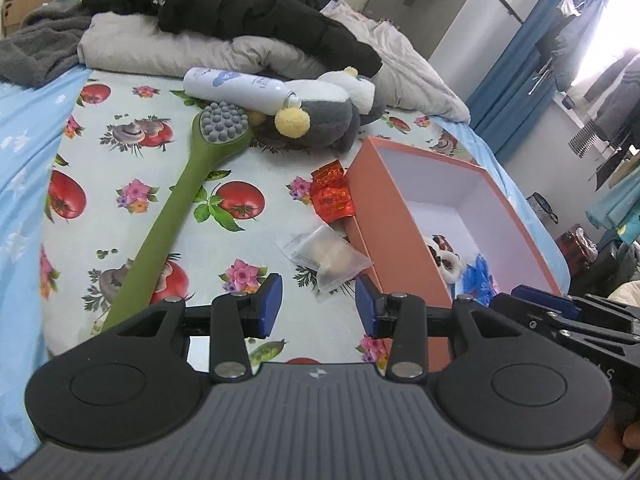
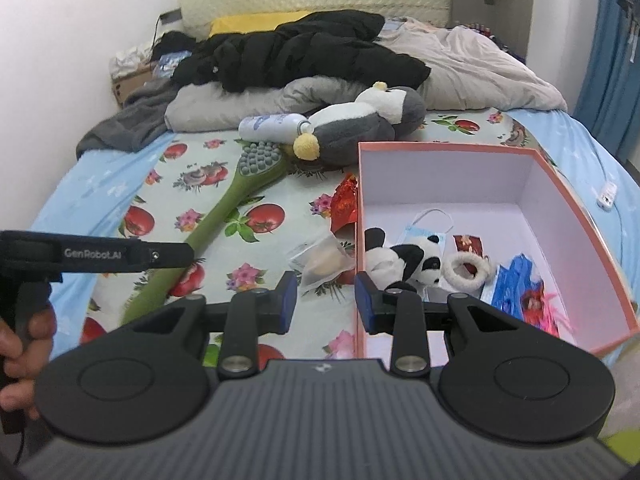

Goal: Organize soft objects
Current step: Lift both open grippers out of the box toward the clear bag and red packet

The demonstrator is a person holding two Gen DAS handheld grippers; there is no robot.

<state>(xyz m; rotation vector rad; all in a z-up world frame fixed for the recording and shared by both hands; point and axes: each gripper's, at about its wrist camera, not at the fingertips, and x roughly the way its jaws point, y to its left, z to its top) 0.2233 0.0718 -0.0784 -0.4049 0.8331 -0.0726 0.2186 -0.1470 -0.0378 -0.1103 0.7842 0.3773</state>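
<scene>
Over the near edge of the bed: both hand-held grippers hovered, angled down at the flowered sheet.
Left gripper: its blue pads stood apart with nothing between them; a clear packet lay on the sheet just beyond the tips.
Right gripper: jaws apart and empty, the right fingertip over the near-left corner of the box, the left one over the sheet.
Hand: a hand at the left side of the right wrist view held the left gripper's black handle.
Clear packet: a small see-through bag with pale round pads inside, lying on the sheet just beside the box's left wall.
Red foil wrapper: crumpled, touching the box's left wall, farther from the near edge than the packet.
Orange box: open, white inside, near the bed's right edge.
Inside the box: a panda plush on its side by the left wall, a blue face mask under it, a white fluffy ring beside it, blue and pink bits toward the near-right corner.
Green massage brush: long, lying diagonally across the sheet, its grey nubbed head toward the far end.
White bottle: on its side past the brush head.
Grey plush: grey and white with yellow pompoms, lying against the bottle.
Far end of the bed: a black jacket piled over pale bedding.
</scene>
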